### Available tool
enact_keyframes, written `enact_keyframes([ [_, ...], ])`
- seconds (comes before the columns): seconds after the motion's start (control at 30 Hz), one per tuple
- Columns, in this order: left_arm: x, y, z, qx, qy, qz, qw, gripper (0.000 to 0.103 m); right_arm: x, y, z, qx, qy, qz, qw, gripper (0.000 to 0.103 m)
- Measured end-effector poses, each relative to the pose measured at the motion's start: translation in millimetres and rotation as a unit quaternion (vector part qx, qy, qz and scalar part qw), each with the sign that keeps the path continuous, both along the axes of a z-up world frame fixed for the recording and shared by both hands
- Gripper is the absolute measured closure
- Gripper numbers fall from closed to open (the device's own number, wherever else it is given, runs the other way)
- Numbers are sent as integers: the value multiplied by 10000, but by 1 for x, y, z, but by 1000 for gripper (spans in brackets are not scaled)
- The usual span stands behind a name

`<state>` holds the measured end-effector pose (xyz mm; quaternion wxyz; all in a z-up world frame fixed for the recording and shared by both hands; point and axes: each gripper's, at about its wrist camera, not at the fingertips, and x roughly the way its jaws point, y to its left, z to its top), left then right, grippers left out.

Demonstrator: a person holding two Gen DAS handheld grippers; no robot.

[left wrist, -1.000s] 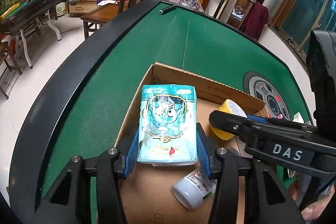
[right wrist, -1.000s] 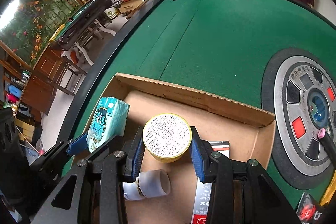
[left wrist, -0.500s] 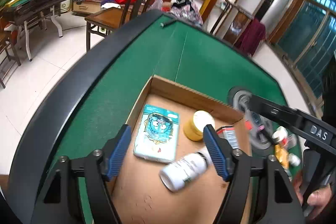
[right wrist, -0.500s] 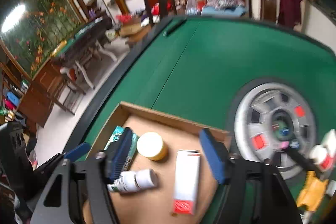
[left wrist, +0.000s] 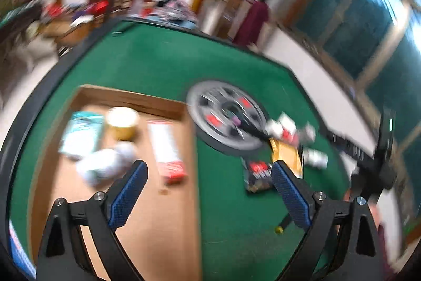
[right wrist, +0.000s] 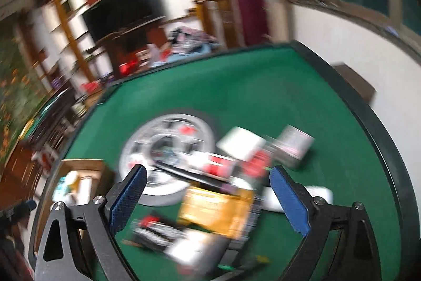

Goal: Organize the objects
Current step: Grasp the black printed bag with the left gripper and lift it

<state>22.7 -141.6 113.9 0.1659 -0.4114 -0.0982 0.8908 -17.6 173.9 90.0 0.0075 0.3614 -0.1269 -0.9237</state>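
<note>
Both claws are empty right now. The left claw (left wrist: 208,173) has its jaws wide and opening further, nothing between the blue pads, just the box floor and green felt below. Same for the right claw (right wrist: 208,177): jaws spreading, nothing gripped, hanging over the loose pile.

Progress-wise I'd say roughly halfway. In the left view, the cardboard box (left wrist: 131,96) sits at 9 o'clock on the green surface (left wrist: 163,65) and already holds four things: a white bottle (left wrist: 105,162) lying on its side nearest the claw, a long white-and-red carton (left wrist: 167,149) beside it, then further back a teal packet (left wrist: 80,133) and a yellow tub (left wrist: 123,121) against the far wall.

What's left is the heap at 3 o'clock of the box, just past the round grey control panel (left wrist: 226,117): a dark packet (left wrist: 257,173), a yellow-orange box (left wrist: 285,154), plus some small white and red bits behind it.

The right view is where that heap actually shows up big, a yellow-orange box (right wrist: 215,207) dead centre with white and red cartons beyond it at 1 o'clock, all badly smeared, so I can't count them. The box contents are basically only readable from the left cam; on the right it's a sliver at 9 o'clock.
</note>
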Motion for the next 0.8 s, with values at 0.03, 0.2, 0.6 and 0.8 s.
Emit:
enact_keyframes([
  [0.03,0,19,-4,-184,60,-249,9995,9,2,14,-6,-63,-14,-120,9999,6],
  [0.2,13,108,-26,-1614,821,-1611,9702,9,9,65,-27,-346,37,-481,9982,6],
  [0.6,-18,182,-70,-3421,1044,-3195,8775,9,18,108,-43,-1220,44,-635,9905,6],
  [0.8,-30,213,-95,-3426,949,-3477,8676,9,13,102,-49,-1207,-35,-577,9910,6],
])
